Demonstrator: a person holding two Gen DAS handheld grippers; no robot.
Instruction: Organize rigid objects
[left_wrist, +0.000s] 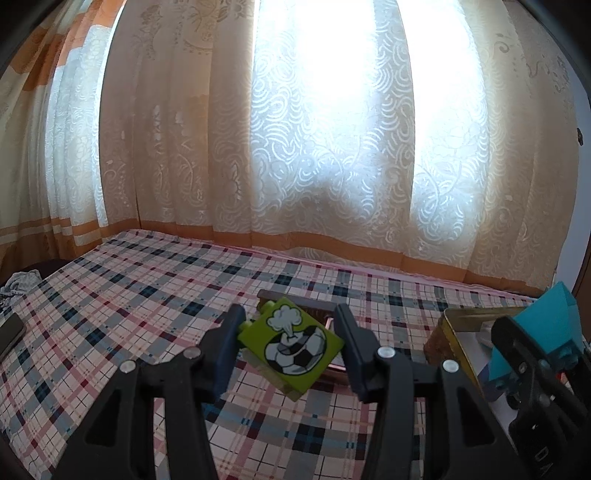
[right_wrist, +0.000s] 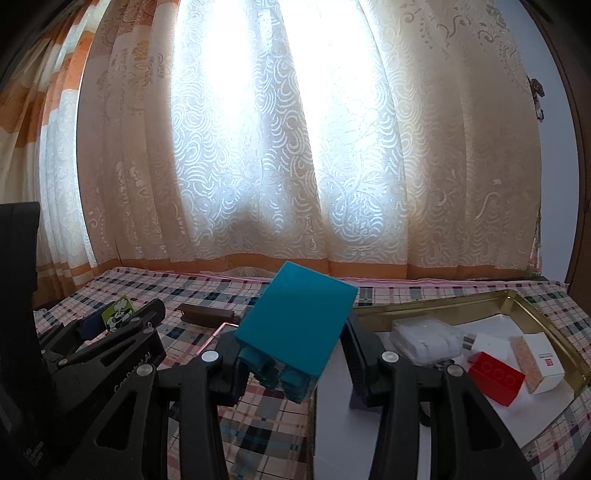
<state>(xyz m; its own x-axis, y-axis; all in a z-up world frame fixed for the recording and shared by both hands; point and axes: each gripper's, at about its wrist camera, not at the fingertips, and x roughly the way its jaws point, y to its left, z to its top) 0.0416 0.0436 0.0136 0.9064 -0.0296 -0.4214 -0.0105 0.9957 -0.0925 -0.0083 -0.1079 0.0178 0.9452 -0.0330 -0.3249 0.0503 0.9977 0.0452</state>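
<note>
My left gripper (left_wrist: 290, 345) is shut on a lime-green toy brick (left_wrist: 295, 343) with a football picture, held tilted above the checked cloth. My right gripper (right_wrist: 291, 350) is shut on a teal toy brick (right_wrist: 295, 321), studs toward the camera, held above the left rim of a gold tin tray (right_wrist: 546, 325). In the tray lie a red brick (right_wrist: 496, 378), a white charger (right_wrist: 424, 339) and a small white box (right_wrist: 539, 362). The teal brick (left_wrist: 554, 317) and tray (left_wrist: 454, 332) also show at the right of the left wrist view. The left gripper with the green brick (right_wrist: 118, 314) shows at the left of the right wrist view.
A brown framed object (left_wrist: 291, 299) lies on the cloth behind the green brick; it also shows in the right wrist view (right_wrist: 207, 314). A dark phone (left_wrist: 11, 332) and crumpled grey cloth (left_wrist: 18, 284) lie at the far left. Curtains (left_wrist: 332, 147) hang behind the table.
</note>
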